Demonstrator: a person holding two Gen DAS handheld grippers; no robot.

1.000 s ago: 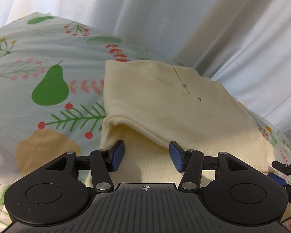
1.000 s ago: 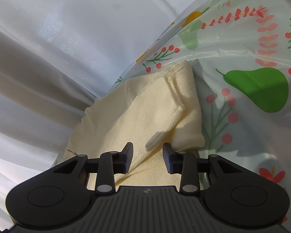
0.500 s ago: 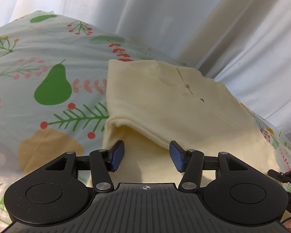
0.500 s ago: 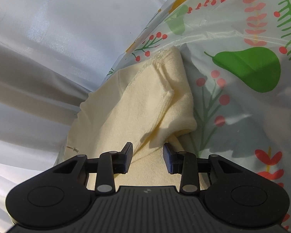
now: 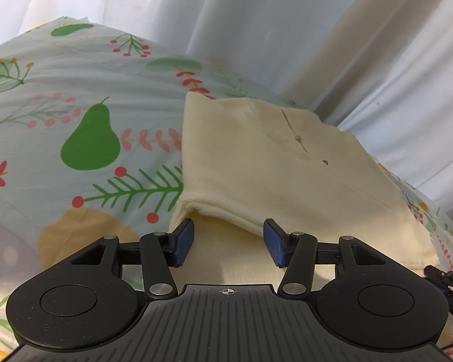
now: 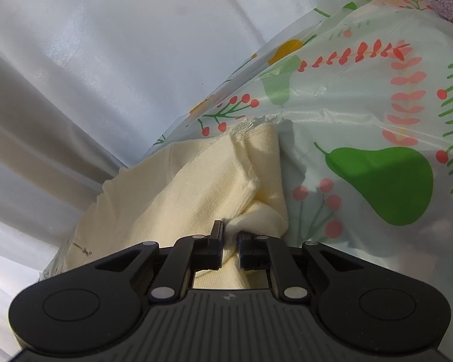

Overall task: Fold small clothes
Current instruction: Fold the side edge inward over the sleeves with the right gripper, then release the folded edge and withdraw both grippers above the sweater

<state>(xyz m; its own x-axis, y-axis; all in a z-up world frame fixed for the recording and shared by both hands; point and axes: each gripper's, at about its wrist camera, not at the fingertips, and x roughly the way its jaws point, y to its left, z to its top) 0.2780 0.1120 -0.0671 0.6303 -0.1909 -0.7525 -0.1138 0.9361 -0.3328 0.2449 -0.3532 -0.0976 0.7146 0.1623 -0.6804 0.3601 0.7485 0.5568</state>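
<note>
Right wrist view shows the change: the right gripper [image 6: 230,242], open half a second ago, has now pinched shut on a bunched corner of the cream garment [image 6: 178,199], so a fold can likely begin. Only the left wrist view shows the left gripper [image 5: 228,242] wide open, holding nothing, straddling the garment's near ribbed edge beside the tablecloth's green pear [image 5: 90,141].

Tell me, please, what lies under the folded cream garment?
The cream garment rests on a tablecloth printed with pears and berries. A ribbed cream layer shows under its near fold. What the tablecloth covers cannot be seen.
</note>
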